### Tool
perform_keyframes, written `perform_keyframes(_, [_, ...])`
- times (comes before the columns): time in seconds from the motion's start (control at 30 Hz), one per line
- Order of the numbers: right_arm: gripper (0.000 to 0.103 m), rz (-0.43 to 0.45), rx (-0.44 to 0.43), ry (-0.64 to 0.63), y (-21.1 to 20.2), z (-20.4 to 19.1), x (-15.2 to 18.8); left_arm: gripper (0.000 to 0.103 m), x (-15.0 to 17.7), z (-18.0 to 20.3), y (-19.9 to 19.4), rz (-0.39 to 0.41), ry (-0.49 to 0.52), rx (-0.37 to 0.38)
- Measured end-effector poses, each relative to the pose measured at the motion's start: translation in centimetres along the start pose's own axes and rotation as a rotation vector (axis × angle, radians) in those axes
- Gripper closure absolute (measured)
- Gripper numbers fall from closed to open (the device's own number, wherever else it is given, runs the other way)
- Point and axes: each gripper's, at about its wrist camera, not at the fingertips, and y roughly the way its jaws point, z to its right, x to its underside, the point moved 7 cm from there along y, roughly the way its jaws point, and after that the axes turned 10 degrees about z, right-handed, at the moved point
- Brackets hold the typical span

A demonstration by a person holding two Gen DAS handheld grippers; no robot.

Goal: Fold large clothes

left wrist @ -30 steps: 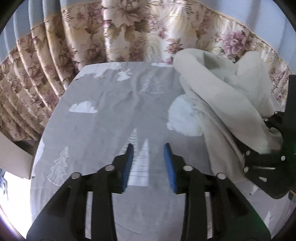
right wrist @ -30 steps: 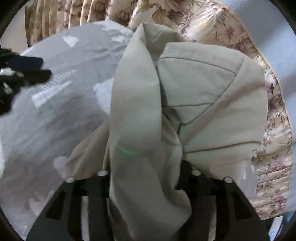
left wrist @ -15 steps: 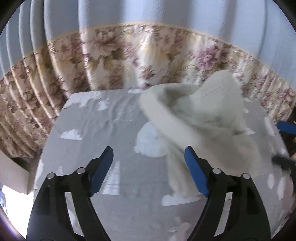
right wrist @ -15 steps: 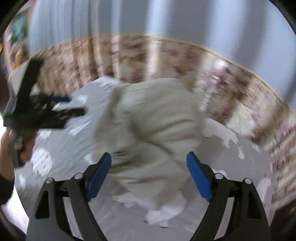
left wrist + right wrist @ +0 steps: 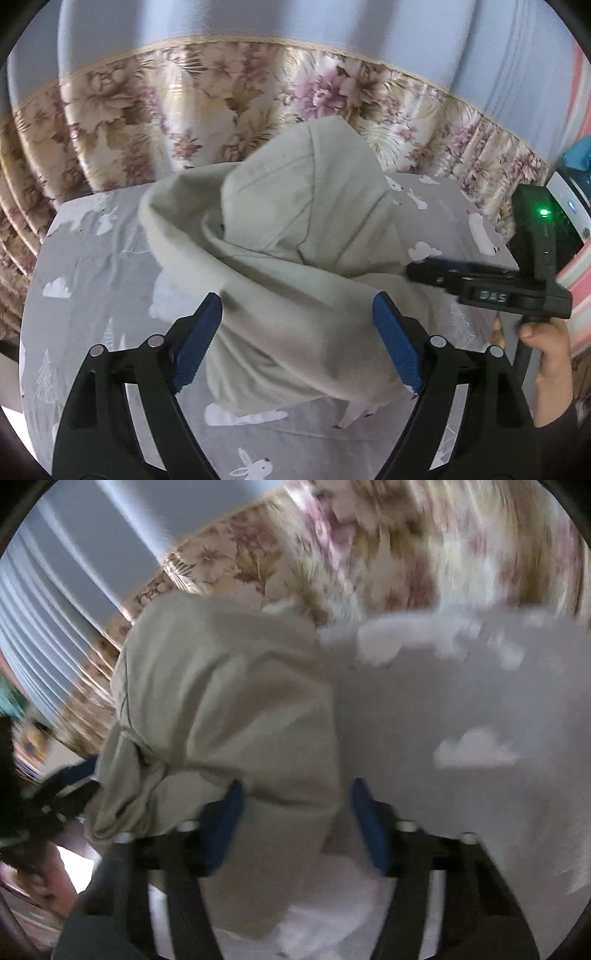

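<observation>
Big change vs 1 s ago: the right claw [image 5: 295,823] no longer has the garment [image 5: 288,280] bunched between its fingers. It let go approx 0.5 s ago, and its jaws now stand wide, w/ cloth lying in the gap but not pinched, as far as the blur lets me judge. The left claw [image 5: 297,343] was narrow & empty 1 s ago; now it's wide too, blue pads at 9 and 3 o'clock of the near fold, holding nothing. So neither claw carries the cloth, and the garment sits as a crumpled beige heap on the grey printed sheet [image 5: 92,266], mid-surface, peaked toward 12 o'clock in front of the floral curtain [image 5: 184,110]. In the left view the right claw [image 5: 436,271] comes in from 3 o'clock w/ its tips at the heap's edge; the hand [image 5: 550,354] grips its handle. The surface looks like a bed or covered counter, can't tell which. My read: that was a drop-&-regrasp, and folding proper hasn't begun, since nothing is spread flat yet. Next likely needs each claw to find a hem or corner & pull the heap open. Risk: grabbing 2 layers at once in that bunched mass.
</observation>
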Motion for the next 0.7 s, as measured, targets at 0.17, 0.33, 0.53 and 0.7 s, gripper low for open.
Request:
perform_keyframes(0.17, [0.068, 0.014, 0.006, -0.063, 0.9, -1.6, 1.2, 0.071, 1.9, -1.0, 3.4, -0.077, 0.087, -0.080])
perform_keyframes(0.33, [0.068, 0.073, 0.042, -0.169, 0.0, -3.9, 1.3, 0.101, 4.9, -6.3, 4.3, -0.146, 0.061, -0.153])
perform_keyframes(0.53, [0.039, 0.250, 0.089, -0.275, -2.5, -6.1, 2.6, 0.089, 6.7, -7.6, 2.2, -0.098, 0.037, -0.155])
perform_keyframes(0.7, [0.035, 0.302, 0.076, -0.172, -5.2, -3.9, 2.4, 0.027, 4.0, -6.1, -2.0, 0.041, 0.032, -0.202])
